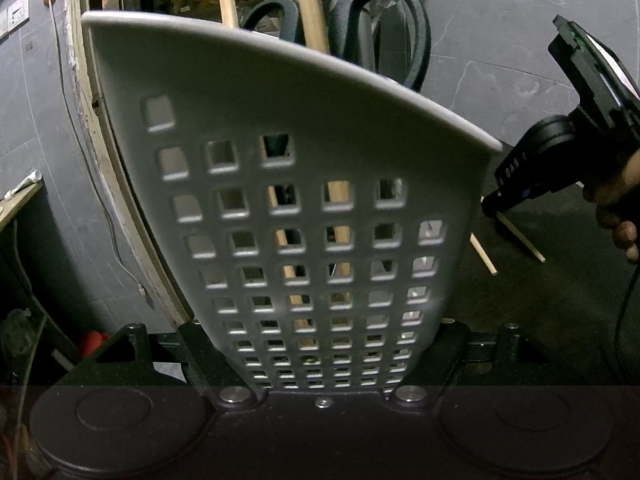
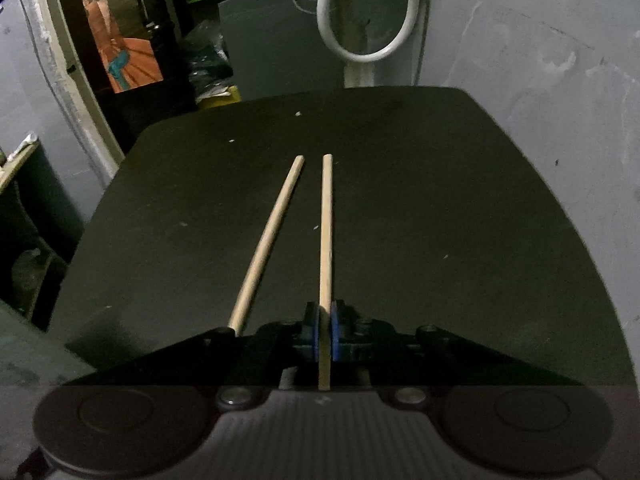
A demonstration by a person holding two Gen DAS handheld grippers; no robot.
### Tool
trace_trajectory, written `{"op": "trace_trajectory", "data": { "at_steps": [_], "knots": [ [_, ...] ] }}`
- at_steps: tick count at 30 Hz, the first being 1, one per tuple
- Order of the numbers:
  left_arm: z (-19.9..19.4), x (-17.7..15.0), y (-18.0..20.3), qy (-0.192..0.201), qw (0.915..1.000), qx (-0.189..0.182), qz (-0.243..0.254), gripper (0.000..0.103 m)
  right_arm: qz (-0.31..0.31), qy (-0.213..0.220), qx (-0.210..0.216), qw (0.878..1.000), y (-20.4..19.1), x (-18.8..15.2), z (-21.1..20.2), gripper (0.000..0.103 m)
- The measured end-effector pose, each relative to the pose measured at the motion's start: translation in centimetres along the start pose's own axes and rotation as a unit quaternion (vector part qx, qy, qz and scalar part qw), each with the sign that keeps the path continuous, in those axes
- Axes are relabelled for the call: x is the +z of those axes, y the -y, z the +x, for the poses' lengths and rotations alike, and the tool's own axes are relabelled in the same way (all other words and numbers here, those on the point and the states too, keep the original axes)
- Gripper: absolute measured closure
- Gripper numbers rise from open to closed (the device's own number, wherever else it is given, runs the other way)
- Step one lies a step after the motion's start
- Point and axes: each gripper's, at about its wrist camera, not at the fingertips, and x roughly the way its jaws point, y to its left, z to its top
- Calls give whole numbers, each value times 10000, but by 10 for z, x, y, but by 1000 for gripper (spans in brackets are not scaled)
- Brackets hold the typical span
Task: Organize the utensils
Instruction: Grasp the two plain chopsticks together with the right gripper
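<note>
A white perforated utensil holder [image 1: 304, 120] fills the left wrist view, and my left gripper [image 1: 320, 344] is shut on its lower part, one finger on each side. Black-handled scissors [image 1: 400, 20] and wooden handles [image 1: 310, 8] stick up out of it. In the right wrist view my right gripper [image 2: 325, 320] is shut on a wooden chopstick [image 2: 326, 232], its blue pads pressing the near end. A second chopstick [image 2: 272, 236] lies just to its left on the black table [image 2: 440, 200]. The right gripper [image 1: 490, 206] also shows to the right of the holder, low over the chopsticks.
A person's hand [image 1: 616, 216] grips the right tool. Grey walls stand behind and right of the table. A white cable loop [image 2: 368, 56] hangs beyond the far edge. A doorway with clutter [image 2: 132, 60] opens at the back left.
</note>
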Motion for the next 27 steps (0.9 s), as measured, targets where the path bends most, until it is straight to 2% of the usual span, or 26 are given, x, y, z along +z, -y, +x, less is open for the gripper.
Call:
{"op": "trace_trajectory", "data": {
  "at_steps": [2, 3, 4, 8, 10, 15, 18, 22, 27],
  "knots": [
    [0, 0, 0, -2, 10000, -2, -2, 25, 215, 37, 90, 9997, 4, 3, -1, 74],
    [0, 0, 0, -1, 10000, 0, -2, 25, 343, 58, 157, 9993, 7, 6, -1, 53],
    [0, 0, 0, -1, 10000, 1, -2, 25, 437, 73, 221, 9988, 9, 9, 0, 45],
    [0, 0, 1, -4, 10000, 4, -3, 24, 589, -29, 375, 9976, 8, 21, 13, 39],
    [0, -1, 1, -3, 10000, 5, -1, 24, 501, -19, 304, 9983, 3, 26, 19, 38],
    [0, -1, 1, -7, 10000, 7, -2, 24, -105, -73, -88, 9999, -23, 27, 26, 40],
    [0, -1, 1, -7, 10000, 6, -5, 24, -457, -29, -279, 9986, -36, 19, 21, 60],
    [-1, -1, 2, -8, 10000, 7, -7, 25, -612, -9, -208, 9979, -39, 10, 14, 85],
    [-1, -1, 2, -7, 10000, 6, -3, 25, -809, -37, -72, 9967, -35, -7, -1, 87]
  ]
}}
